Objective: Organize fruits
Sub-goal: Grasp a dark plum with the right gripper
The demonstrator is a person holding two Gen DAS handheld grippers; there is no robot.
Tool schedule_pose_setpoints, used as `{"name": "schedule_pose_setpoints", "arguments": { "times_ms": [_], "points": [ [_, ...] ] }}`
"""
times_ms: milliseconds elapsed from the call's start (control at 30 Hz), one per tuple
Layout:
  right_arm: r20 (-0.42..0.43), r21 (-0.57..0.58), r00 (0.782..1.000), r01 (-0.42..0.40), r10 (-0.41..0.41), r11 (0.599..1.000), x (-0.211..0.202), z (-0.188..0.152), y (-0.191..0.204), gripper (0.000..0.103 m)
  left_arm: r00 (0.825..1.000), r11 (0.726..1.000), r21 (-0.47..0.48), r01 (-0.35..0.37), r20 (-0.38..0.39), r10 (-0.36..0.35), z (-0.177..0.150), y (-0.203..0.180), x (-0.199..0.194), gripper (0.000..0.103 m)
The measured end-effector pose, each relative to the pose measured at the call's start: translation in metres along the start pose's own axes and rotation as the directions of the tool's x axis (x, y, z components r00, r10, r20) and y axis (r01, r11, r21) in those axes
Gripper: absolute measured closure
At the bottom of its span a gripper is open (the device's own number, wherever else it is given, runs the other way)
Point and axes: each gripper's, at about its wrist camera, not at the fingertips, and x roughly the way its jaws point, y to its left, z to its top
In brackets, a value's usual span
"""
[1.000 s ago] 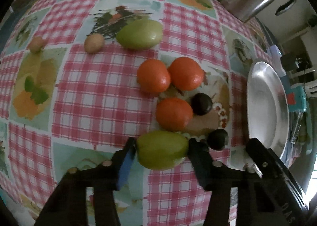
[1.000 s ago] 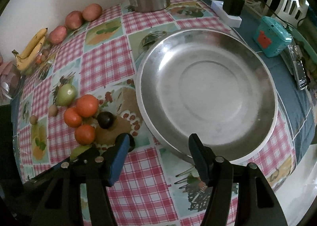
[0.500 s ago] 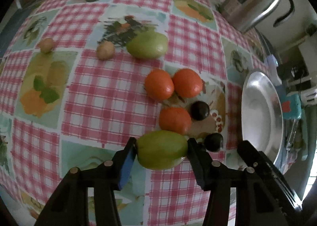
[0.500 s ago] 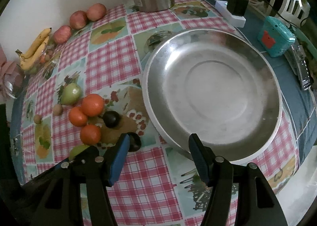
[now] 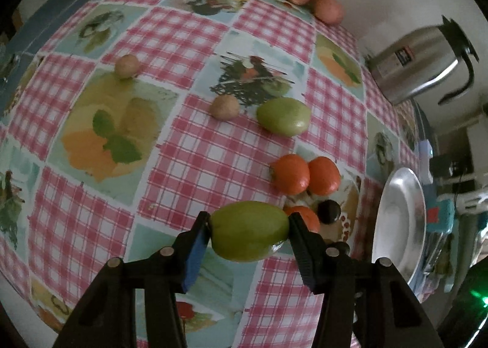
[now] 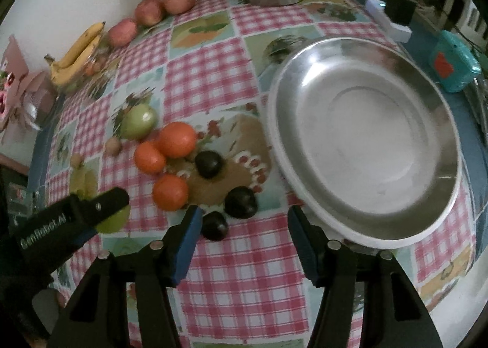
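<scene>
Checked cloth covers the bench (image 5: 189,165) where our left tongs (image 5: 248,233) clamp a green fruit (image 5: 250,235) across its long axis, the steel plate (image 6: 366,226) lying to its right, nearer our empty, wide-open right tongs (image 6: 244,223).

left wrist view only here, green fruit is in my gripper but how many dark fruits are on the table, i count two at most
Observer: Three. The right wrist view shows the dark fruits near the three orange ones.
Operator: is the metal plate free
Observer: Yes, the metal plate has nothing in it.
Operator: right gripper holding anything
Observer: No, the right gripper is open, with the nearest dark fruit just beside its left finger.
</scene>
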Motion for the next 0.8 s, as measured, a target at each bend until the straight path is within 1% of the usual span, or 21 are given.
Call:
{"name": "schedule_pose_setpoints", "arguments": {
  "times_ms": [133,167,267,433,567,667,800],
  "points": [
    [-0.043,-0.029,0.999,-0.012,0.011,0.999,0.011,-0.004,0.009,0.049,1.0,1.0,-0.004,-0.003,-0.01,0.003,0.0,0.003,0.001,0.048],
    [-0.051,-0.034,0.999,-0.015,0.013,0.999,0.012,-0.005,0.01,0.051,1.0,1.0,-0.002,-0.004,-0.012,0.003,-0.001,0.002,0.001,0.048],
    [-0.069,-0.047,0.998,-0.013,0.01,0.999,0.018,-0.007,0.014,0.052,1.0,1.0,0.0,0.0,-0.021,0.0,-0.001,0.0,0.003,0.048],
    [-0.098,-0.051,0.995,-0.021,0.016,0.998,0.024,-0.01,0.016,0.054,0.999,1.0,-0.009,-0.008,-0.035,0.007,0.0,-0.001,0.008,0.048],
    [-0.128,-0.055,0.992,-0.024,0.016,0.998,0.035,-0.011,0.021,0.058,0.999,1.0,-0.01,-0.01,-0.046,0.01,0.0,-0.001,0.011,0.048],
    [-0.141,-0.058,0.99,-0.024,0.016,0.998,0.038,-0.011,0.022,0.06,0.999,1.0,-0.011,-0.013,-0.053,0.012,0.0,-0.002,0.013,0.048],
    [-0.134,-0.059,0.991,-0.021,0.013,0.998,0.038,-0.011,0.021,0.064,0.998,1.0,-0.009,-0.015,-0.059,0.015,-0.001,-0.003,0.015,0.048]
  ]
}}
